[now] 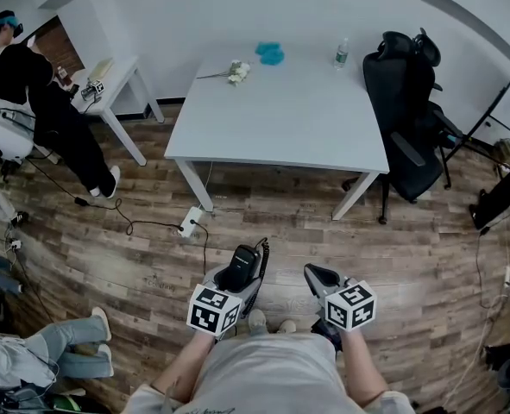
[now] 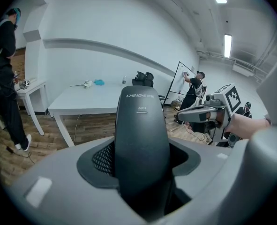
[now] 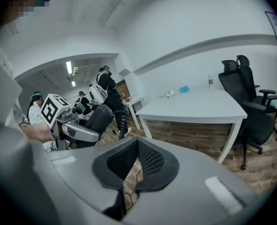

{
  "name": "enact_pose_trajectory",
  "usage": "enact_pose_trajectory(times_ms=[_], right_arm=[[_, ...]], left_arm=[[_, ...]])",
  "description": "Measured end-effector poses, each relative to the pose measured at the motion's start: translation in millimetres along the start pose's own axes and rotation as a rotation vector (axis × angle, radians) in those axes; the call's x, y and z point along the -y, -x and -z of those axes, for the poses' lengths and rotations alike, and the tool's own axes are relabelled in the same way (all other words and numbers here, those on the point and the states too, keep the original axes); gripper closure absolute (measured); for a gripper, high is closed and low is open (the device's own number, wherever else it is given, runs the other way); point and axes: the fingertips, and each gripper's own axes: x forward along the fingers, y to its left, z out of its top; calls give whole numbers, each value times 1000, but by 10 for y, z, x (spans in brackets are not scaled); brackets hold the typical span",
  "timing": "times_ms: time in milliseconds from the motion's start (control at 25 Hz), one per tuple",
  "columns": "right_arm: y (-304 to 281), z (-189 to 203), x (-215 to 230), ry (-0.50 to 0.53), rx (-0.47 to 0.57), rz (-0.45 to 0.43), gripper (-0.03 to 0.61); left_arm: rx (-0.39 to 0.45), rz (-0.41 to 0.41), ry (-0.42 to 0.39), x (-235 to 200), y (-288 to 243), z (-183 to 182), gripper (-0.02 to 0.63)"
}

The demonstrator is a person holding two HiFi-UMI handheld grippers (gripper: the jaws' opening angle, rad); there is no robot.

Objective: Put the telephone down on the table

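Observation:
The black telephone handset [image 1: 244,264] stands upright between the jaws of my left gripper [image 1: 240,274], which is shut on it, low in the head view and well short of the white table [image 1: 280,119]. In the left gripper view the handset [image 2: 142,144] fills the gap of the left gripper [image 2: 143,175], and the table [image 2: 82,100] lies ahead to the left. My right gripper [image 1: 317,276] hangs beside it, shut and empty. Its pads [image 3: 145,161] meet in the right gripper view, where the left gripper [image 3: 77,128] and handset [image 3: 98,118] show at the left.
On the table's far side lie a white flower sprig [image 1: 236,72], a blue cloth [image 1: 270,53] and a water bottle [image 1: 342,54]. A black office chair [image 1: 410,128] stands at its right. A person [image 1: 30,84] is at a small side table [image 1: 108,80]. A power strip [image 1: 191,222] with cables lies on the floor.

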Motion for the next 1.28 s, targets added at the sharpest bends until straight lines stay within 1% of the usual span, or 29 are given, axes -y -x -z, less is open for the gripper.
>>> enact_pose_trajectory(times_ms=[560,920,1280], right_arm=[[-297,-73,-148,-4,-3,17,572],[-371,-98,-131,-6,-5,35,572],[-494,-163,-37,-3,-8,35,572]], left_arm=[[-1,19,-16,-354,82,-18,314],[6,19,-4,-484,115,-5,314],[13,15,4,-599,29,-90,314]])
